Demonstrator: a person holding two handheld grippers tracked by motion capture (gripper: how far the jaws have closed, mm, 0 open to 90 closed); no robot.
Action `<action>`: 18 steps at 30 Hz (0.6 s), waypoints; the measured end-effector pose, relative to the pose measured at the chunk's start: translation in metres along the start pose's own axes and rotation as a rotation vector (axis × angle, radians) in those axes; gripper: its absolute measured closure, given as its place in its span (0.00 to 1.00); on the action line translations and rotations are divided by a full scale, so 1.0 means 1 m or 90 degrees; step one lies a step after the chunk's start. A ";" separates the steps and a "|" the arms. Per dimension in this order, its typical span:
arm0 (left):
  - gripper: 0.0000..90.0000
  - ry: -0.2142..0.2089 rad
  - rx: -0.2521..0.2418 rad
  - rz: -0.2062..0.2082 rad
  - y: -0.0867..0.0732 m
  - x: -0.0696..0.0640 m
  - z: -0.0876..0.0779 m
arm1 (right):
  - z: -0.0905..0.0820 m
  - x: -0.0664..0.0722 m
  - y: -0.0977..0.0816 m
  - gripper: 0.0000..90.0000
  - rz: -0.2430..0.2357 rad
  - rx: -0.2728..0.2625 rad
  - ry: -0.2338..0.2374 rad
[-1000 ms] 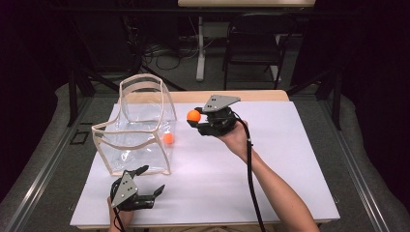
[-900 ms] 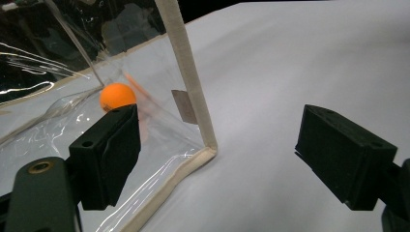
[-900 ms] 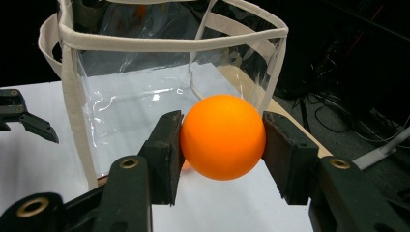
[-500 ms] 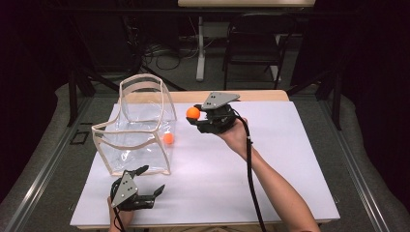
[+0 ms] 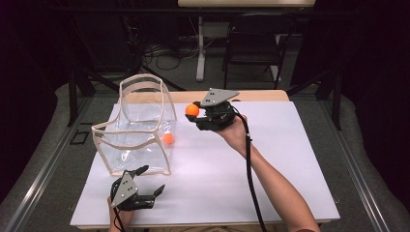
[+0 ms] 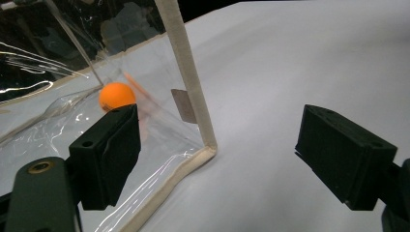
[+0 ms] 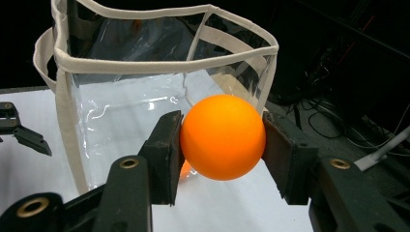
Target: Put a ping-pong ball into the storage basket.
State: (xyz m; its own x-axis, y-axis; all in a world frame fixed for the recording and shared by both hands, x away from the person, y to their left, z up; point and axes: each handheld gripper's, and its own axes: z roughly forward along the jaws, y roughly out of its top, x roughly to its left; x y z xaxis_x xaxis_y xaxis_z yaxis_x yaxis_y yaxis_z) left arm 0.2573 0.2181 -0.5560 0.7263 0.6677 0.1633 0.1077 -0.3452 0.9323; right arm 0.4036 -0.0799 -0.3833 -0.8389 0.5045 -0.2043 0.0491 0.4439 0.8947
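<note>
The right gripper point(image 5: 197, 112) pinches an orange ball point(image 5: 192, 110) between its 2 black jaws, held up above the far middle of the white table point(image 5: 270, 164). The relation that matters is ball to bag: the clear plastic bag point(image 5: 140, 130) with cream trim stands just to the left of the ball, its open mouth facing up, and the top rim sits at about the ball's height or a little above it. So the coming move is, as I judge it, a short carry leftward and over the rim, then a release. The right hand is far nearer the bag's mouth than the left.

A 2nd orange ball point(image 5: 168, 138) already lies inside the bag, low against its right wall.

The left gripper point(image 5: 145, 182) rests at the near left of the table, just in front of the bag's near right corner, its jaws spread and holding nothing.

The right gripper view gives what the high view cannot: the pads press squarely on both sides of the held ball point(image 7: 223, 137), and the bag's rim point(image 7: 164, 65) stands straight ahead, higher than the ball, so some lift seems needed. The left gripper view shows the bag's corner seam point(image 6: 191, 82) upright between its open jaws and the inner ball point(image 6: 117, 95) resting on the bag's floor behind the clear wall.
</note>
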 end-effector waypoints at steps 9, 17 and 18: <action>0.18 0.001 -0.001 -0.001 0.000 0.000 0.000 | 0.004 -0.001 0.006 0.56 -0.002 -0.001 0.003; 0.18 0.002 -0.002 0.000 0.000 0.000 0.000 | 0.005 0.000 0.012 0.56 -0.011 -0.003 0.003; 0.18 0.000 -0.002 0.000 0.000 0.000 0.000 | 0.006 0.000 0.013 0.56 -0.009 -0.003 0.004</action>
State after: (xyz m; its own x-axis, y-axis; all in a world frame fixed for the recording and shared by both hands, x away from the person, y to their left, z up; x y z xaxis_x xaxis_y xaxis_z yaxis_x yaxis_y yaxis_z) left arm 0.2574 0.2186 -0.5558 0.7260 0.6682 0.1629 0.1058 -0.3425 0.9336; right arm 0.4070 -0.0699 -0.3740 -0.8425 0.4940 -0.2150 0.0345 0.4478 0.8935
